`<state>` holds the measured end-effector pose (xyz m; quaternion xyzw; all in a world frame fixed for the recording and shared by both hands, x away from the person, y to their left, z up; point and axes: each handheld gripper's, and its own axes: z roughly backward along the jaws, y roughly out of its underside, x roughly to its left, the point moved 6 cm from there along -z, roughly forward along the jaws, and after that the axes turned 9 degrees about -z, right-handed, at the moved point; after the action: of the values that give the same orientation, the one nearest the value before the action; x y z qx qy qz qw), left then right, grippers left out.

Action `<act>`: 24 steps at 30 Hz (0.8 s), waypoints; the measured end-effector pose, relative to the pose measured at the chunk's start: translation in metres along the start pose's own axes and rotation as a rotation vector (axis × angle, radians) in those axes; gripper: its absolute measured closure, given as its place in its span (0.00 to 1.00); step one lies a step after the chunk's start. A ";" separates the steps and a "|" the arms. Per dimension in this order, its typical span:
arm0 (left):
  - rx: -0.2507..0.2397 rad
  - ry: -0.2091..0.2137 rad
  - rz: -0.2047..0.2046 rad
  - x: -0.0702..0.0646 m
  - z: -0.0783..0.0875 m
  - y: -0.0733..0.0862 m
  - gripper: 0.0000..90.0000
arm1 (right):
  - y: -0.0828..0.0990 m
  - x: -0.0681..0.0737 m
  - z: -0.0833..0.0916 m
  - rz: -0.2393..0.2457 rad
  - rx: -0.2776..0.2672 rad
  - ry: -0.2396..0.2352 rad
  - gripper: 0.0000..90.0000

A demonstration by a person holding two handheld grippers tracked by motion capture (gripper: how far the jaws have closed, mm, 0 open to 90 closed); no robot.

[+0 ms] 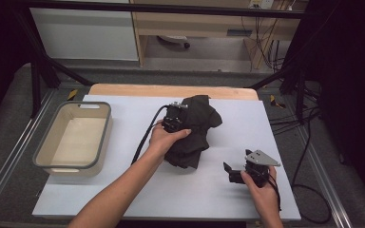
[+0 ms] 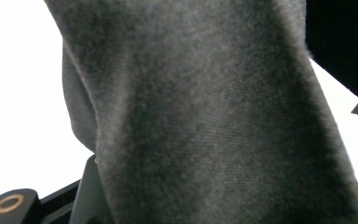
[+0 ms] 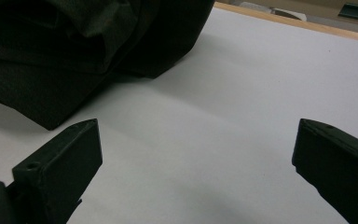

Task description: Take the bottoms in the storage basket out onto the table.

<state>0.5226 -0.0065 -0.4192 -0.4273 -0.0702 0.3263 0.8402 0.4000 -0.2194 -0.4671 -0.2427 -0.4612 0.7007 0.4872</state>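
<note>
- While the dark cloth (image 1: pixel 195 130) lies bunched at the middle of the white worktop (image 1: pixel 123 185), a fold of it is pinched by the left gripper (image 1: pixel 175 118).
- The right gripper (image 1: pixel 233 173) is held near right of the cloth, jaws wide apart with nothing between them.
- A grey-rimmed bin (image 1: pixel 40 156) is seen at the left.

Count on the table (image 1: pixel 123 190): one dark cloth garment (image 1: pixel 195 130), one grey-rimmed beige bin (image 1: pixel 73 137), two hand-held claws, left claw (image 1: pixel 175 118) and right claw (image 1: pixel 240 173).
</note>
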 end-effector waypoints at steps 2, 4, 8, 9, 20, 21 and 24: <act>0.000 -0.004 -0.005 -0.001 -0.002 0.001 0.51 | 0.000 0.000 0.000 0.002 0.000 -0.001 0.02; -0.003 -0.005 -0.002 -0.002 -0.004 0.002 0.51 | -0.001 0.001 0.000 0.005 -0.002 0.000 0.02; -0.006 -0.011 0.006 -0.002 -0.005 0.003 0.50 | -0.001 0.000 0.001 0.003 -0.002 0.002 0.02; -0.011 -0.010 0.012 -0.002 -0.005 0.002 0.50 | 0.000 0.000 0.001 -0.001 -0.002 0.001 0.02; -0.025 -0.034 0.010 -0.002 -0.010 0.004 0.49 | 0.000 -0.001 0.001 -0.003 -0.003 0.004 0.02; -0.025 -0.035 0.009 -0.002 -0.011 0.005 0.49 | 0.000 -0.001 0.001 -0.005 -0.004 0.004 0.02; -0.029 -0.042 0.009 -0.003 -0.013 0.005 0.48 | 0.000 -0.001 0.002 -0.007 -0.003 0.003 0.02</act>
<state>0.5227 -0.0144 -0.4308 -0.4328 -0.0907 0.3381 0.8308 0.3994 -0.2214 -0.4663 -0.2429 -0.4623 0.6981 0.4898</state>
